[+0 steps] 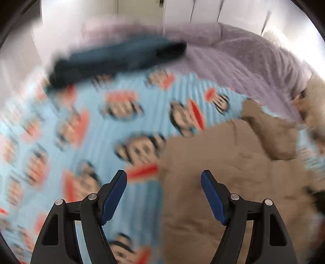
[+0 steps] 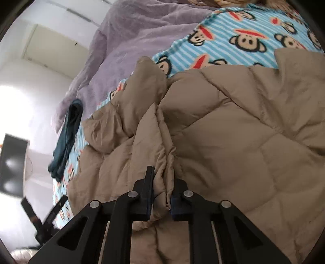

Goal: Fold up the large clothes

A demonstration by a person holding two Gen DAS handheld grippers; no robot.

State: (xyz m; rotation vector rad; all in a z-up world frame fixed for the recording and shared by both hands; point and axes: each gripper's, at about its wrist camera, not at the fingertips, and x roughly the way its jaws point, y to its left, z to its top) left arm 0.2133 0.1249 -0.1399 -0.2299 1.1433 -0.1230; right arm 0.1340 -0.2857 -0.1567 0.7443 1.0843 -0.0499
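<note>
A tan quilted jacket (image 2: 233, 130) lies spread on a blue striped blanket with monkey faces (image 2: 239, 38). My right gripper (image 2: 162, 182) is shut on a bunched fold of the jacket, with tan cloth pinched between its dark pads. In the blurred left wrist view the same jacket (image 1: 219, 168) fills the lower right, and one sleeve (image 1: 270, 132) reaches up to the right. My left gripper (image 1: 164, 176) hangs open above the jacket's left edge with nothing between its blue pads (image 1: 113, 199). That left gripper (image 2: 46, 215) also shows at the lower left of the right wrist view.
A dark blue garment (image 1: 113, 58) lies bunched at the blanket's far edge, also seen as the dark blue garment (image 2: 67, 138). A lilac fleece cover (image 1: 243, 58) spreads behind. White wall and closet doors (image 1: 203, 10) stand beyond the bed. A black screen (image 2: 12, 160) sits at left.
</note>
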